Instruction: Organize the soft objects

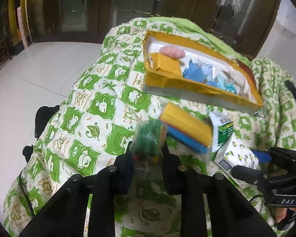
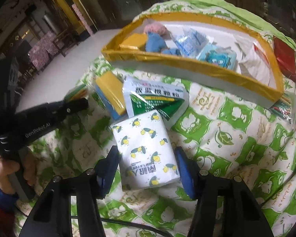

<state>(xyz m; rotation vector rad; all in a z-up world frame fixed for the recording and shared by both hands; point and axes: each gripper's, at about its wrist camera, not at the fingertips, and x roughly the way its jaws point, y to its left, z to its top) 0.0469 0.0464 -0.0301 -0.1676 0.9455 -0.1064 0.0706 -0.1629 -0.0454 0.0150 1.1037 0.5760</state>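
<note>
My left gripper (image 1: pixel 147 150) is shut on a clear bag of green and coloured sticks (image 1: pixel 150 136), held just above the green-and-white quilt (image 1: pixel 84 122). From the right wrist view, that left gripper (image 2: pixel 79 101) pinches the same bag (image 2: pixel 77 91) at the left. My right gripper (image 2: pixel 147 158) straddles a white tissue pack printed with lemons (image 2: pixel 146 148), its blue pads touching both long sides. The pack (image 1: pixel 236 156) lies on the quilt. Behind it stands a yellow-rimmed box (image 2: pixel 187 63) that holds a pink fluffy piece (image 2: pixel 155 28), blue cloths and packets.
A yellow and blue sponge stack (image 2: pixel 110 94) and a green-and-white sachet (image 2: pixel 154 98) lie between the tissue pack and the box. A second bag of coloured sticks (image 2: pixel 282 106) and a red packet (image 2: pixel 284 59) sit at the right. A hand (image 2: pixel 13 167) holds the left gripper's handle. Pale floor lies beyond the quilt's left edge.
</note>
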